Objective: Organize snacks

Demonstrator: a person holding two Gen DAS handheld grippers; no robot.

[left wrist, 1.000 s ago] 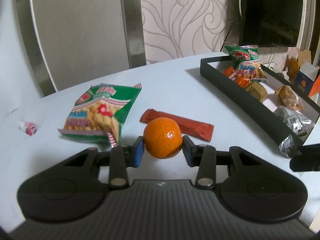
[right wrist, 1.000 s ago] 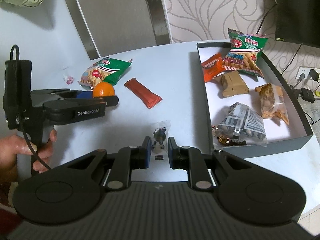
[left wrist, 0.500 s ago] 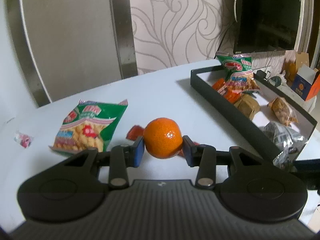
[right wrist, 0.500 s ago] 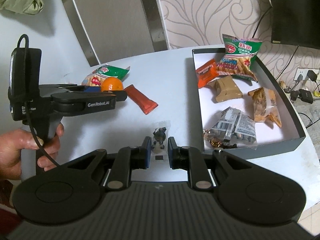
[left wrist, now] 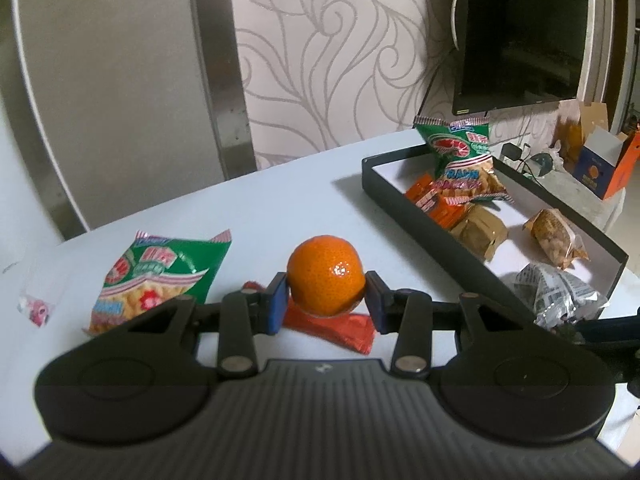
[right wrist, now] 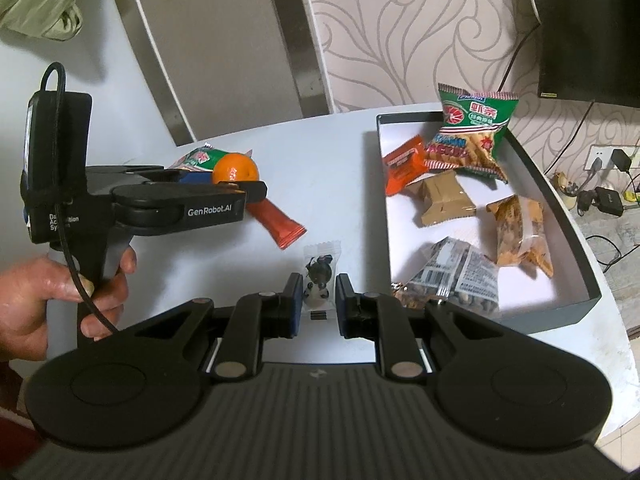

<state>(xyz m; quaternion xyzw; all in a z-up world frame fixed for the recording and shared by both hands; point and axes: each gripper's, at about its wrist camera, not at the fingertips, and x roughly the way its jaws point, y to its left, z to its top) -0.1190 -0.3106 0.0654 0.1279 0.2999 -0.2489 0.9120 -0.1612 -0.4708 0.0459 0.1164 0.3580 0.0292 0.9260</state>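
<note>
The round orange mandarin [left wrist: 326, 275] is clamped between the blue pads of the left claw [left wrist: 326, 300], and over the last second it has been lifted clear of the pale blue table [left wrist: 280, 208]: the long red foil sachet [left wrist: 332, 326], which lay well beyond the fruit a second ago, is now seen beneath and behind it. The black shallow box with a white floor [left wrist: 424, 208] has also been brought more squarely into the left wrist view, so the fruit is judged to be on its way there.

The right claw [right wrist: 316, 304] has not been shifted. Its jaws are set close on either side of a small clear candy wrapper with a dark sweet inside [right wrist: 319, 276], which lies flat on the table; whether the pads actually pinch it cannot be told.

Left on the table are the green and white printed snack bag [left wrist: 160, 276], the red sachet, and a small pink wrapped sweet [left wrist: 37, 307]. The sorting is judged to be partly done, several packets already lying in the box.
</note>
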